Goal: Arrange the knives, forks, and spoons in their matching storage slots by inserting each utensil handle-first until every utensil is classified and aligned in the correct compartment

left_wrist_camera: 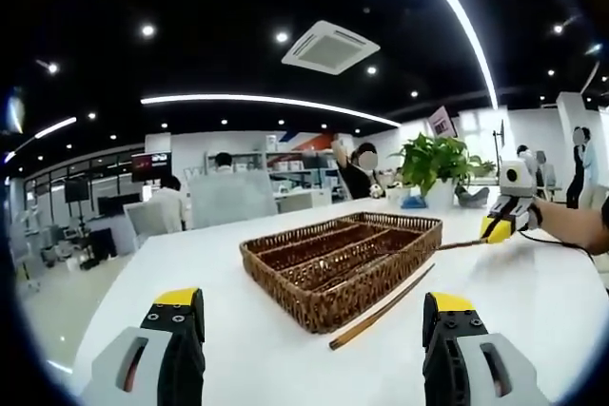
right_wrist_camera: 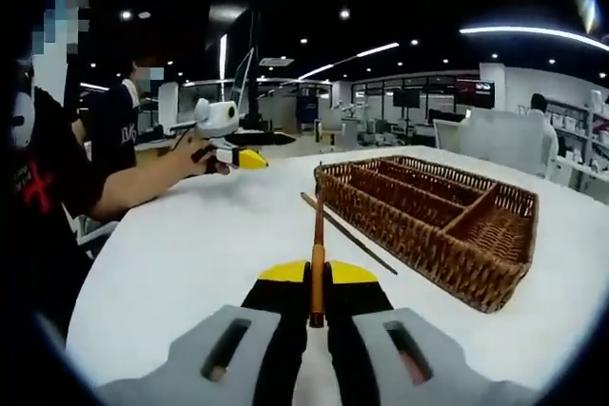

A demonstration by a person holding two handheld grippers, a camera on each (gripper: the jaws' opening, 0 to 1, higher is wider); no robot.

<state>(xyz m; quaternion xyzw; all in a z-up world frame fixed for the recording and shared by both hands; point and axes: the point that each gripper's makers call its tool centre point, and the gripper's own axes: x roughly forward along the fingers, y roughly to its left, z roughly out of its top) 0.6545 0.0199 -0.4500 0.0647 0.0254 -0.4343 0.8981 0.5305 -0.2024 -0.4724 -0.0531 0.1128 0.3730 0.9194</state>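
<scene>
The wicker tray (left_wrist_camera: 344,263) sits on the white table (left_wrist_camera: 190,273), its long slots and one cross slot showing bare weave in both views. Just beside the tray's near long wall lies a thin dark stick-like utensil (left_wrist_camera: 381,308), flat on the table and running along that wall; you can also see it in the right gripper view (right_wrist_camera: 350,234), apart from the tray's rim (right_wrist_camera: 428,211).

Your right gripper (right_wrist_camera: 317,278) has its jaws closed tight on a slim orange-brown handle (right_wrist_camera: 318,254) that points forward toward the tray's near corner; its far end is too thin to tell which utensil it is.

Your left gripper (left_wrist_camera: 312,316) hangs short of the tray with its jaws spread wide and nothing between them.

Beyond the tray stands a potted plant (left_wrist_camera: 433,164).
</scene>
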